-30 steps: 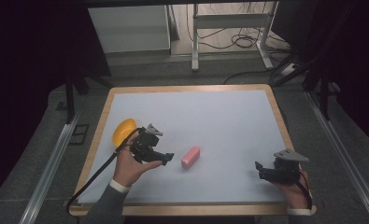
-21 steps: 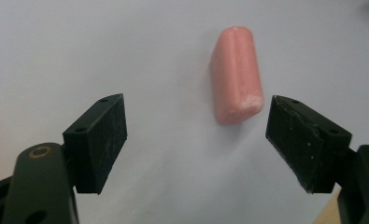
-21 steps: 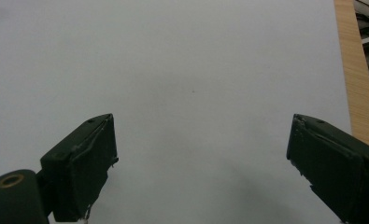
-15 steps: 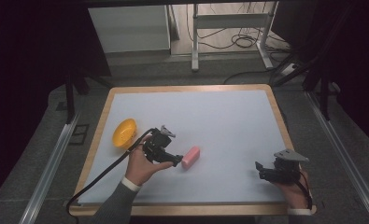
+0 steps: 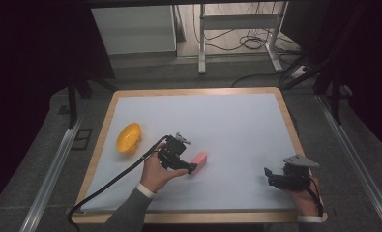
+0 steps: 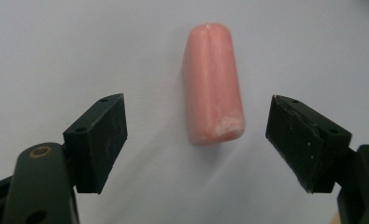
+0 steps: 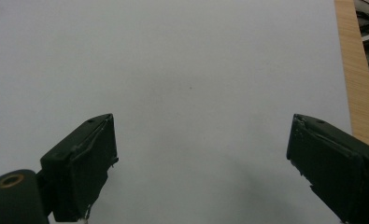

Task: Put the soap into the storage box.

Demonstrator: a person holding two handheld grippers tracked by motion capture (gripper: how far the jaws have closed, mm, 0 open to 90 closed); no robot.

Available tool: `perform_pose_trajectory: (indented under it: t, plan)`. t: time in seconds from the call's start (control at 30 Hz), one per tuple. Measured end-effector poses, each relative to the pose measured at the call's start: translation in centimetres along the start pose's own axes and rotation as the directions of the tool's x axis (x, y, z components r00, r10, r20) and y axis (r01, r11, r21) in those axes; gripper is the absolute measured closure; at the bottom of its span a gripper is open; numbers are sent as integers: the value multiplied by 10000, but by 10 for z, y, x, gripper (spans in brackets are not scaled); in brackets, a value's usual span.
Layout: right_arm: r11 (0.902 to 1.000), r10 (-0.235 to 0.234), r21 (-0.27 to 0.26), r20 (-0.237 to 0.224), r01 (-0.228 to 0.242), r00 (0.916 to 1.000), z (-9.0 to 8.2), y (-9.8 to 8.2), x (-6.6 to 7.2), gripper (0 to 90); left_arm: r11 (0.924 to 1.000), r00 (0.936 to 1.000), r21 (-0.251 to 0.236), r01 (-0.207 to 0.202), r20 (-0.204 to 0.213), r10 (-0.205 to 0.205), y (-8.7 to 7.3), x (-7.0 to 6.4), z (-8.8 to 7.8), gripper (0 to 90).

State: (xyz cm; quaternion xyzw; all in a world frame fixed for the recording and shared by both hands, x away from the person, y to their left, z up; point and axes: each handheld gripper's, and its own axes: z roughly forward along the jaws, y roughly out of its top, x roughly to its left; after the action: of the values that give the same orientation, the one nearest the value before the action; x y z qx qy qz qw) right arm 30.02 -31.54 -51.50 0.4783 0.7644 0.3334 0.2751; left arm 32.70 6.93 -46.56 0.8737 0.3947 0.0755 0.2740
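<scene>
A pink sausage-shaped piece [image 5: 198, 159] lies on the white table sheet [image 5: 217, 125] near the middle front. My left gripper [image 5: 190, 168] is right at its near end and stands open. In the left gripper view the pink piece [image 6: 213, 84] lies lengthwise just ahead of the left gripper [image 6: 196, 140], between the lines of its two jaws but untouched. A yellow bowl-like object [image 5: 129, 137] rests on its side at the left of the sheet. My right gripper [image 5: 268, 175] is held low at the front right, open, with bare sheet in front of the right gripper [image 7: 201, 163].
The table has a wooden rim [image 5: 290, 121], also seen as the wooden rim [image 7: 352, 70] at the right. A black cable [image 5: 111, 183] trails from the left gripper over the front edge. Metal rails and a stand's legs lie beyond the table.
My left gripper has moved right, away from the yellow object, up to the pink piece's near end. The right gripper has stayed where it was.
</scene>
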Motion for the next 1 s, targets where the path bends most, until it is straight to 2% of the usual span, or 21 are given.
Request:
perform_pose_trajectory:
  t: [0.03, 0.1, 0.17, 0.23, 0.33, 0.47, 0.53, 0.63, 0.87, 1.0]
  plan:
    - [10000, 4, 23, 3, -4, 10000, 0, 0, 0, 83, 9999, 9999, 76, -98, -96, 98, 2, -3, 2, 208]
    - [10000, -56, 53, -2, 56, 10000, 1, 0, 1, 83, 9999, 9997, -5, -110, 215, 111, 5, -6, 5, 211]
    - [10000, -51, 47, -14, 51, 10000, 1, 0, 2, 83, 10000, 9999, 48, -14, 159, 14, 6, -6, 9, 213]
    - [10000, -52, 47, -14, 52, 10000, 1, 0, 2, 83, 9996, 9999, 247, -160, 42, 159, 8, -8, 14, 213]
    - [10000, -36, 57, -10, 37, 10000, 2, -1, 1, 83, 9992, 9992, 238, -317, 242, 312, 13, -15, 18, 213]
    - [10000, -1, 3, 7, 1, 10000, -1, 0, 0, 83, 9982, 9987, 366, -476, 224, 468, 20, -22, 24, 225]
    - [10000, 3, -1, 9, -3, 10000, -1, 0, 0, 83, 9985, 9988, 382, -381, 307, 370, 22, -21, 27, 227]
    - [10000, 18, -2, 19, -18, 10000, 0, 0, -1, 83, 9979, 9995, 591, -266, 166, 256, 22, -17, 33, 240]
    - [10000, 6, 39, 50, -6, 10000, 0, -1, -1, 82, 9961, 9999, 871, -170, 16, 170, 20, -15, 44, 340]
    - [10000, -44, 56, 95, 43, 9999, 0, -1, -1, 83, 9946, 9997, 1009, -241, 57, 236, 18, -14, 48, 429]
